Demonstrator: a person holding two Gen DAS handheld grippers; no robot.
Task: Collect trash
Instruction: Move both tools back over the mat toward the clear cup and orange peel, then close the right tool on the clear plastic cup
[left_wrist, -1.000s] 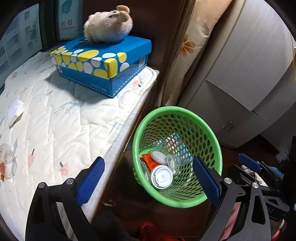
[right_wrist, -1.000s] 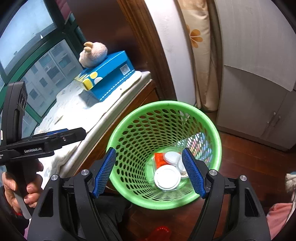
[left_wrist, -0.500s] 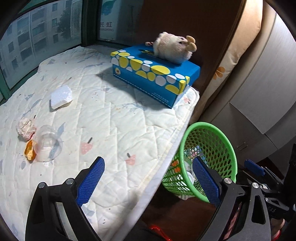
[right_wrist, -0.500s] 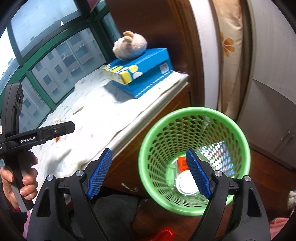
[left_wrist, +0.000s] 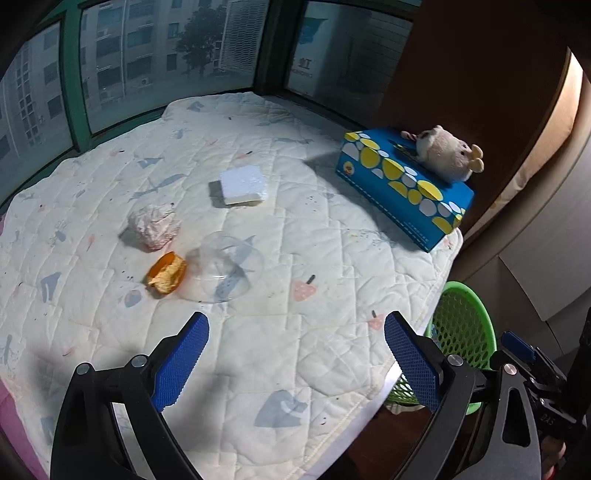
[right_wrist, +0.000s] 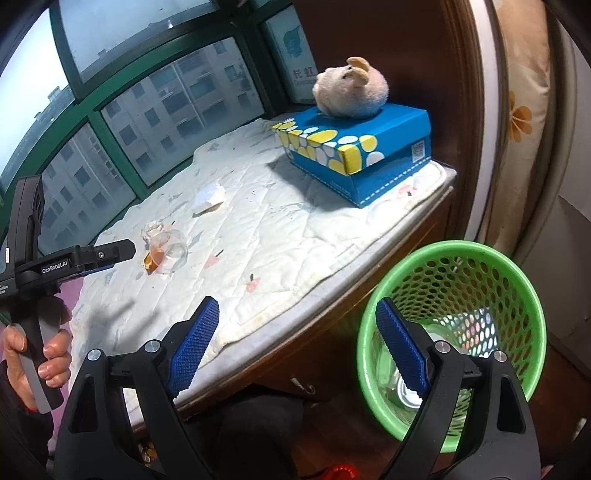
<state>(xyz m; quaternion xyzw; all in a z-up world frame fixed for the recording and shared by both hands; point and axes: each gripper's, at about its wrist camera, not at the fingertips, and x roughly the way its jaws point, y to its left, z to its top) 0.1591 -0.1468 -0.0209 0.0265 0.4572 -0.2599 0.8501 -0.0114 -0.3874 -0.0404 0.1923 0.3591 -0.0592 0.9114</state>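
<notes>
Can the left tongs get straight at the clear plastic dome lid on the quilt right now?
Probably yes. The left tongs are open and empty, with only bare white quilted mat between them and the clear plastic dome lid. The orange peel piece touches its side and could get nudged.

Green perforated basket, blue-and-yellow spotted box

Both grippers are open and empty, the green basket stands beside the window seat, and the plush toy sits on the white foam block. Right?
Not quite. In the right wrist view the plush toy sits on the blue spotted box, not on the white foam block. The rest holds: left gripper and right gripper open and empty, green basket beside the seat.
</notes>
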